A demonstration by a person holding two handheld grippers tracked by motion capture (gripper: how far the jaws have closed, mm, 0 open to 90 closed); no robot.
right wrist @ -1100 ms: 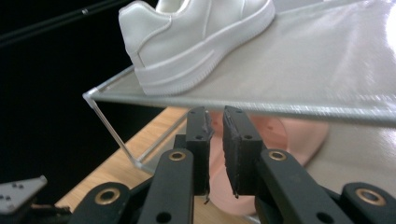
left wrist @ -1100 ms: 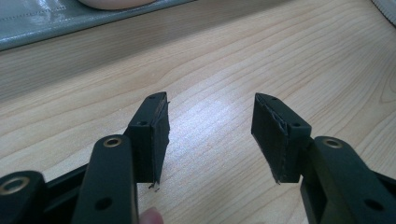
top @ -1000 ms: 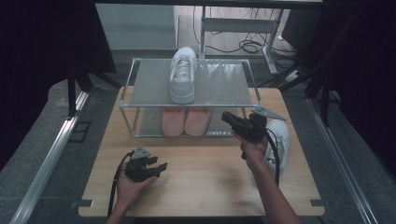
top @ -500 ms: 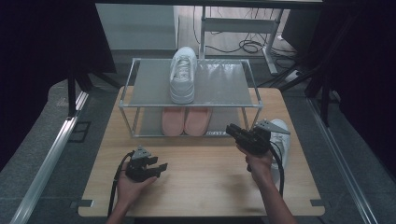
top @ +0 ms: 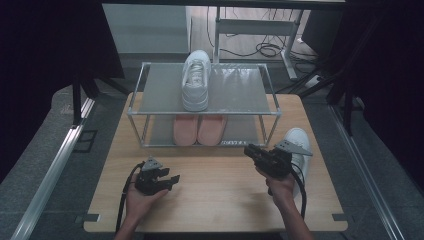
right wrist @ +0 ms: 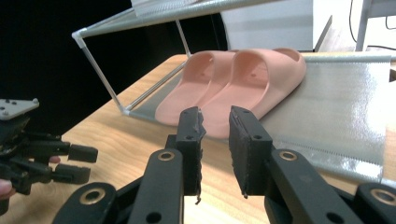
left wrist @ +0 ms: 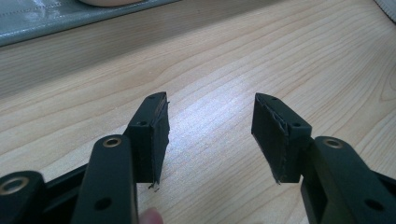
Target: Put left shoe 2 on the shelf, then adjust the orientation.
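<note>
A white sneaker [top: 195,80] stands on the top shelf of a two-tier metal rack [top: 150,114]. A pair of pink slippers [top: 200,129] [right wrist: 243,79] lies on the lower shelf. A second white sneaker [top: 298,142] rests on the table at the right, just behind my right hand. My right gripper [top: 248,150] [right wrist: 215,126] hovers in front of the rack's right corner and points toward the slippers. Its jaws have just been opening, with a narrow gap and nothing between them. My left gripper [top: 174,180] [left wrist: 210,121] rests low over the table at the front left, open and empty.
The wooden table [top: 215,200] has bare room between the two grippers and in front of the rack. The right gripper view shows the left gripper [right wrist: 77,161] at its lower left. Cables and desk legs lie on the floor beyond the table.
My right gripper has come down and back toward the table's near edge, away from the rack's corner, and its jaws stand wider. The left gripper has stayed still.
</note>
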